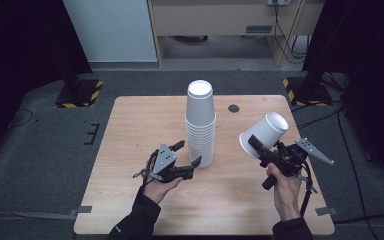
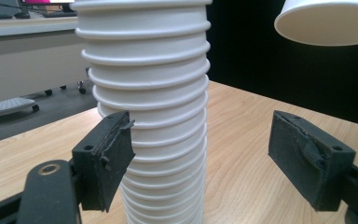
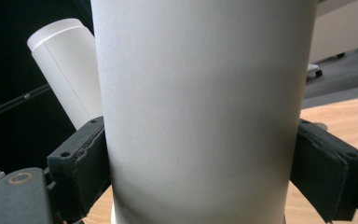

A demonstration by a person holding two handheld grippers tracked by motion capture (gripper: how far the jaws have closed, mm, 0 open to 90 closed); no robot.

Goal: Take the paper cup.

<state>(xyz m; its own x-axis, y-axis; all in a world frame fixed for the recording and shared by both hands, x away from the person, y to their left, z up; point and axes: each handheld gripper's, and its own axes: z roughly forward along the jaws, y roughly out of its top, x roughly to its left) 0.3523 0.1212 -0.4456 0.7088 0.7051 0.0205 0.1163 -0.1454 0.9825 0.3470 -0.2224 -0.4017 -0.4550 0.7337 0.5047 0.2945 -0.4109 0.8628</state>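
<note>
Wooden table (image 1: 130, 200) on a grey floor, with a tall stack (image 1: 200, 122) of white paper cups upside down near the middle, standing upright. Left gripper (image 1: 189, 154) just beside the bottom of the stack, on its left side, held by the left hand (image 1: 161, 187) low over the table. Jaws spread wide here: in the left gripper view, one pad (image 2: 114, 158) close against the lower rims of the stack (image 2: 149, 107), touching or almost touching, cannot tell which; the other pad (image 2: 307, 158) well apart from it, with bare table between. Right gripper (image 1: 260, 147) lifted above the right part of the table, in the right hand (image 1: 285, 192), clamped on a single white cup (image 1: 264, 132). Cup tilted, bottom pointing up and away to the right, open rim turned down toward the left. In the right gripper view, cup (image 3: 205, 112) pressed between both black pads, one on each side of its wall; the stack (image 3: 67, 70) behind it at the left, leaning in this view because of the turned camera. In the left gripper view, rim of the held cup (image 2: 328, 23) in the top right corner, above the table and well apart from the stack. Small dark round hole (image 1: 234, 108) in the table behind the stack
</note>
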